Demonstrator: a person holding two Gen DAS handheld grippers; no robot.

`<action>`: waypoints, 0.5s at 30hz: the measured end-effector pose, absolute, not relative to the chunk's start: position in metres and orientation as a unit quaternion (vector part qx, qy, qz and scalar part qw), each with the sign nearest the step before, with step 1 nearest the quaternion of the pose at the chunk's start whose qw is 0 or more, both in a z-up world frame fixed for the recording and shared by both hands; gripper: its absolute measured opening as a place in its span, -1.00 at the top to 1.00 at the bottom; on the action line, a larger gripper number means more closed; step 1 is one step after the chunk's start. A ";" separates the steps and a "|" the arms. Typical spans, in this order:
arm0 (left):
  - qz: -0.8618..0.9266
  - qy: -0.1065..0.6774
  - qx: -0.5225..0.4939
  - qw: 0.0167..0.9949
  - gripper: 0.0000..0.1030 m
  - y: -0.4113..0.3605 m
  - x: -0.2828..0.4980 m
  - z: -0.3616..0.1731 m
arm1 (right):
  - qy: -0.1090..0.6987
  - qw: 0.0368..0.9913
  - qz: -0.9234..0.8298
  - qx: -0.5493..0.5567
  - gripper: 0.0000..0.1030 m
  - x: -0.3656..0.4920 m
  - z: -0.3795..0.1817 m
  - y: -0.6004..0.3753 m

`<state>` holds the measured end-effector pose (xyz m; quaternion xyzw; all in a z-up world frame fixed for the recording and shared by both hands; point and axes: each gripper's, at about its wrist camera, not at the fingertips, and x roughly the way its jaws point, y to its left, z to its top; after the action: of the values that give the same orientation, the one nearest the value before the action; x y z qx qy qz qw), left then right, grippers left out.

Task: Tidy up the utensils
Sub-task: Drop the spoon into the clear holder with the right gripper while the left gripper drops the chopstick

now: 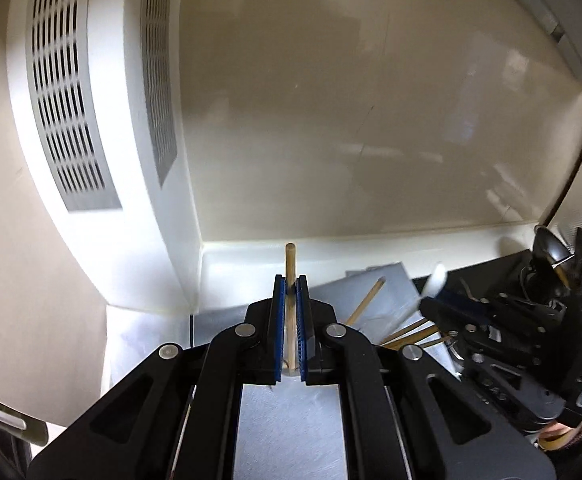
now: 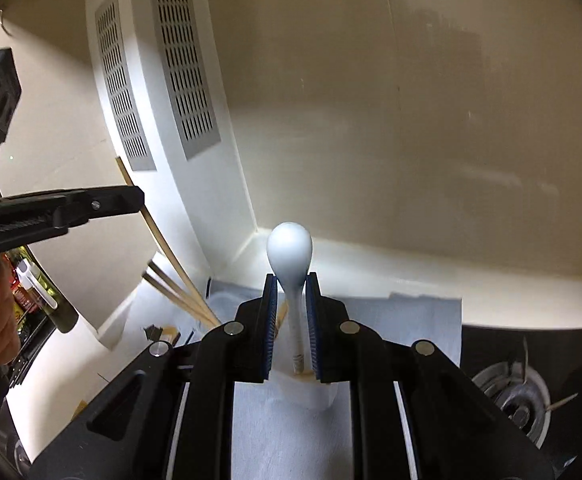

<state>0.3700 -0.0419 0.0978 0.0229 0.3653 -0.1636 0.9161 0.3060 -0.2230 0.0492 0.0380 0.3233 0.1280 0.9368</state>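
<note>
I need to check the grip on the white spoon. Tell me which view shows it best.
The right wrist view: the white spoon stands centred, stem clamped in the right claw. The left wrist view shows only a blurred white spoon at the far right.

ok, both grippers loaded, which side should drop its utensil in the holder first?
Right, probably. The right gripper holds the white spoon directly above the white holder. The left gripper grips a chopstick off to the side.
</note>
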 end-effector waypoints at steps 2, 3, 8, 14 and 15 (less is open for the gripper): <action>-0.158 0.382 0.020 0.910 0.35 -0.038 0.375 0.090 | 0.324 0.935 0.132 0.048 0.52 0.303 0.049 -0.225; -0.155 0.394 0.019 0.906 -0.09 -0.036 0.376 0.086 | 0.323 0.935 0.133 0.056 0.26 0.298 0.050 -0.226; -0.100 0.380 0.039 0.919 -0.85 -0.016 0.347 0.077 | 0.311 0.938 0.132 0.076 -0.11 0.256 0.055 -0.223; -0.063 0.435 0.072 0.895 -0.86 -0.013 0.292 0.024 | 0.351 0.934 0.058 0.013 -0.42 0.194 0.022 -0.198; -0.068 0.441 0.069 0.892 -0.86 -0.015 0.283 0.014 | 0.363 0.930 0.054 0.014 -0.43 0.191 0.016 -0.196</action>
<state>0.2826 -0.0149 0.0142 0.0688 0.4414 -0.0685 0.8921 0.1914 -0.1962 0.0162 0.0144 0.3632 0.0536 0.9301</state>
